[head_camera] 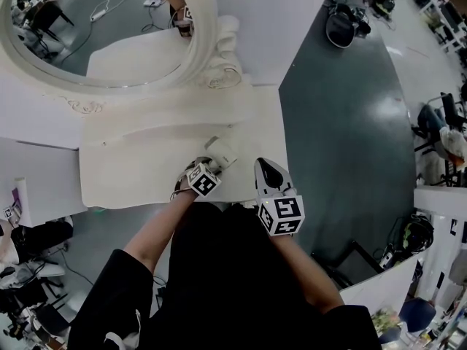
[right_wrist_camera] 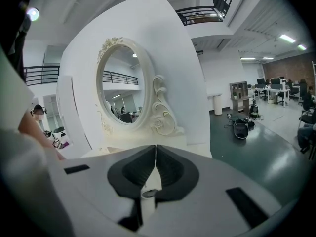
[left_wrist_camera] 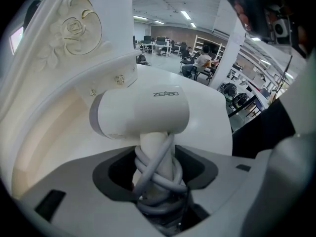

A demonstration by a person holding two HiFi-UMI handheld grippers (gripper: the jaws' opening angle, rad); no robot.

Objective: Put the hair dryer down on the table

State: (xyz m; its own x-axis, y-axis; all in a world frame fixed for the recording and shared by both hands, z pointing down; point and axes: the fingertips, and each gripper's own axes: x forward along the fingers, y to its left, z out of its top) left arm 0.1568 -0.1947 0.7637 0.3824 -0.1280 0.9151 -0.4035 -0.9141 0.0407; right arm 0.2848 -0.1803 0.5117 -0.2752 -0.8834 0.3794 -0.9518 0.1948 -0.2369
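Observation:
A white hair dryer (head_camera: pixel 221 152) is over the front part of the white dressing table (head_camera: pixel 131 162), near its front edge. My left gripper (head_camera: pixel 211 168) is shut on it. In the left gripper view the dryer's body (left_wrist_camera: pixel 143 113) lies crosswise ahead of the jaws, and its handle (left_wrist_camera: pixel 157 168), wound with its grey cord, sits between the dark pads. I cannot tell whether the dryer touches the table top. My right gripper (head_camera: pixel 268 165) hangs just right of the dryer at the table's front right corner. Its jaws are shut with nothing in them (right_wrist_camera: pixel 156 151).
An oval mirror (head_camera: pixel 95 28) in a carved white frame stands at the back of the table; it also fills the middle of the right gripper view (right_wrist_camera: pixel 123 90). The table's right edge (head_camera: pixel 282 122) drops to dark green floor. The person's black sleeves are below the grippers.

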